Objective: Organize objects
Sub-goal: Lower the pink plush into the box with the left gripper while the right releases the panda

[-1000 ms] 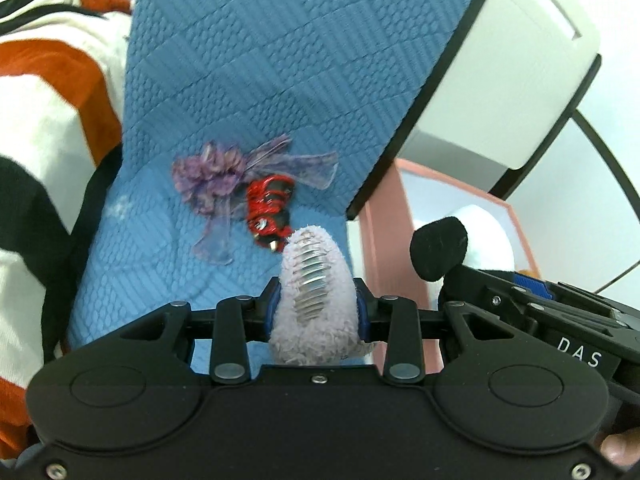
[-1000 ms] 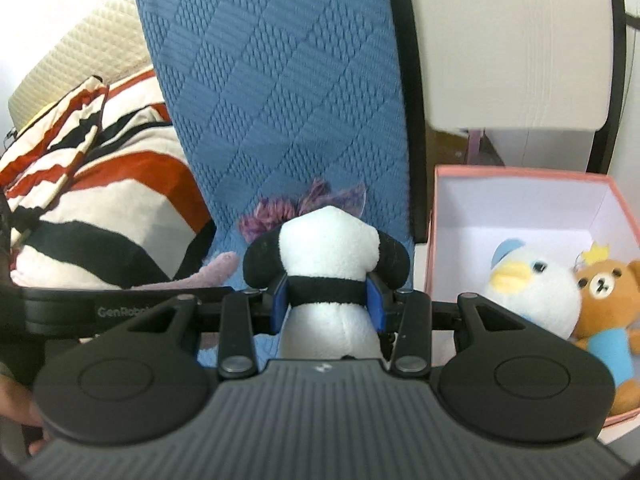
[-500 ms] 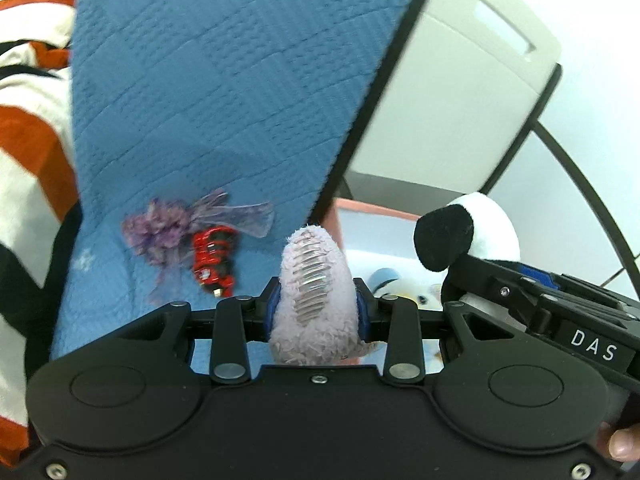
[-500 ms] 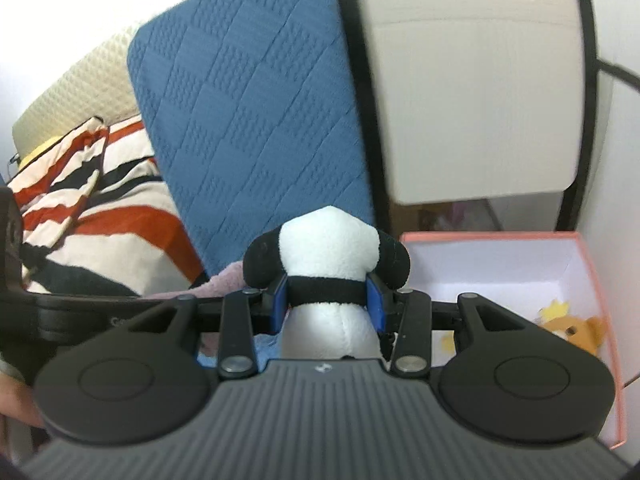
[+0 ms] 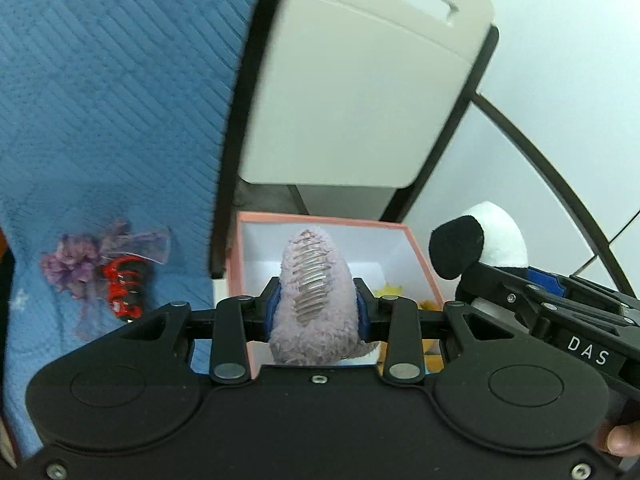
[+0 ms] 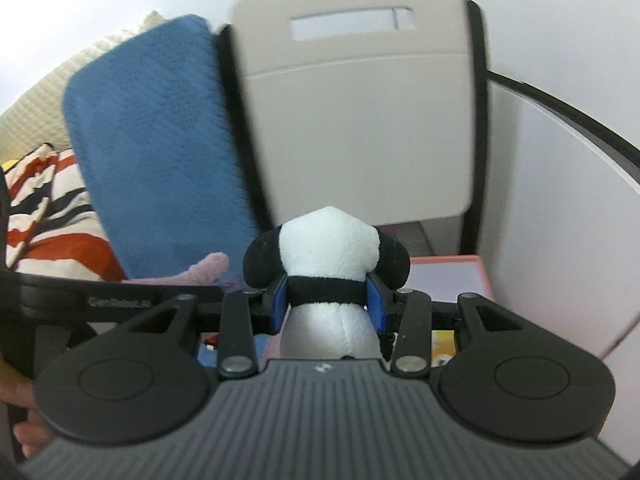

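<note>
Plushies squish easy: left hand-held gripper (image 5: pixel 316 312) pinches the pink plush (image 5: pixel 316 300), right hand-held gripper (image 6: pixel 328 304) clamps the panda (image 6: pixel 330 256) round its neck.

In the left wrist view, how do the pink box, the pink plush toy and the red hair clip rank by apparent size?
1. pink box
2. pink plush toy, though it is nearer the camera, so this is unsure
3. red hair clip

text "DAS" | white letters | on right hand-held gripper (image 5: pixel 476 276) body | other lettering blurred
</note>
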The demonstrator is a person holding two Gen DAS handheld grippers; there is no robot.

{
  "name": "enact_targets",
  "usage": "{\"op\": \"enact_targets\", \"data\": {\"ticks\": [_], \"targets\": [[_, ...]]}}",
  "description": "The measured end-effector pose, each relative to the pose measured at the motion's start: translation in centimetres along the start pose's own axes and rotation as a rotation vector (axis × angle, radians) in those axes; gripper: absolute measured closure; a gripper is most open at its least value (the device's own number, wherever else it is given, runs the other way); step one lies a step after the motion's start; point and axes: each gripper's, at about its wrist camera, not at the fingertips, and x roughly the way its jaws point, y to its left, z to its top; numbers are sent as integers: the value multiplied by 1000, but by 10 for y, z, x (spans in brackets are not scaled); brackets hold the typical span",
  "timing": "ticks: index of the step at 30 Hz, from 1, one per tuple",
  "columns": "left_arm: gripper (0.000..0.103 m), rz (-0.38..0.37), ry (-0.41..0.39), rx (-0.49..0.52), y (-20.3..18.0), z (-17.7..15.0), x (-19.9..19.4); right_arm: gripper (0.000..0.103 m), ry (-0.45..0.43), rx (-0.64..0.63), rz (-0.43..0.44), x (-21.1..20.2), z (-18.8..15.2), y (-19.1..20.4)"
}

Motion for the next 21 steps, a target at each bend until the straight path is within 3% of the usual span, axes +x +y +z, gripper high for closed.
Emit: {"op": "enact_targets", "data": {"ticks": [9, 16, 21], "targets": [[69, -21, 119, 14, -28, -27, 66, 60, 110, 42, -97, 40, -43, -57], [69, 7, 205, 19, -32, -53, 106, 60, 230, 135, -87, 69, -78, -89], [69, 13, 246, 10, -32, -63, 125, 60, 266, 135, -80, 78, -93, -93]]}}
